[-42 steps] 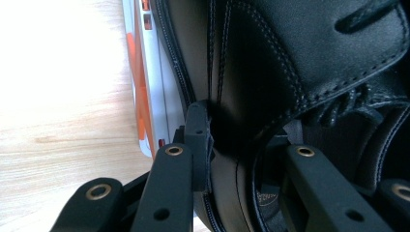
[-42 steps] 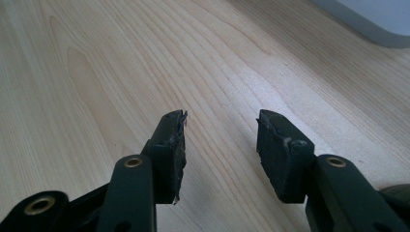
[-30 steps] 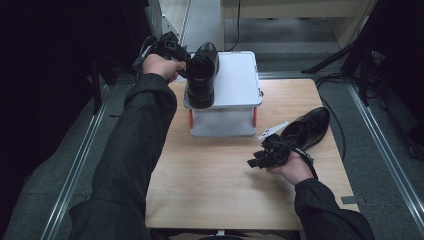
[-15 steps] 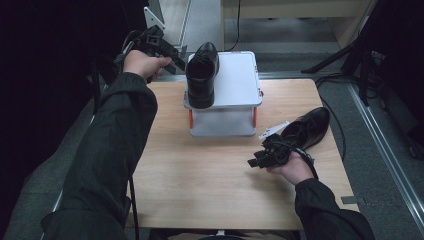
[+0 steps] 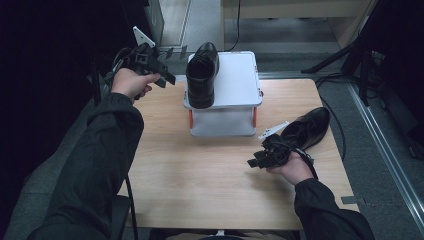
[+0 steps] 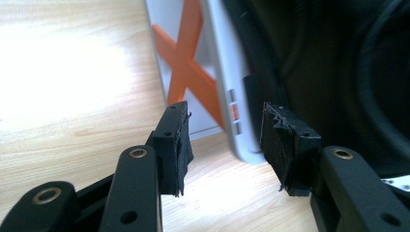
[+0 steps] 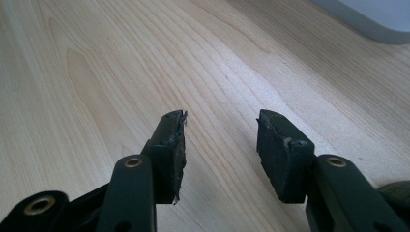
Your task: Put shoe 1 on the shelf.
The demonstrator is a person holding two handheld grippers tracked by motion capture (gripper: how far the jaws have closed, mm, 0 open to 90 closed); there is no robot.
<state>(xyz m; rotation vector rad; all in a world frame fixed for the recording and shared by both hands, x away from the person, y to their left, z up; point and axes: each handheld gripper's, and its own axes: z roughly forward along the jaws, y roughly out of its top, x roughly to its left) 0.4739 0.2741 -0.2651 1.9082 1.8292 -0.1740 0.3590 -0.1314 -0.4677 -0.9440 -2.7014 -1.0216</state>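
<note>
My left claw (image 5: 167, 79) stands at nine o'clock of the black shoe (image 5: 202, 74), jaws just opening, nothing between them. The shoe rests on the white box (image 5: 235, 82). My right claw (image 5: 253, 163) hangs open over the worktop (image 5: 200, 175), the second shoe (image 5: 307, 127) at its two o'clock.

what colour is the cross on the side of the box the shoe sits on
Orange, on the pale grey box; the left gripper view shows it best.

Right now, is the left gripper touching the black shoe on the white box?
Apart. The high view shows the left gripper beside the shoe, floor visible between them.
</note>
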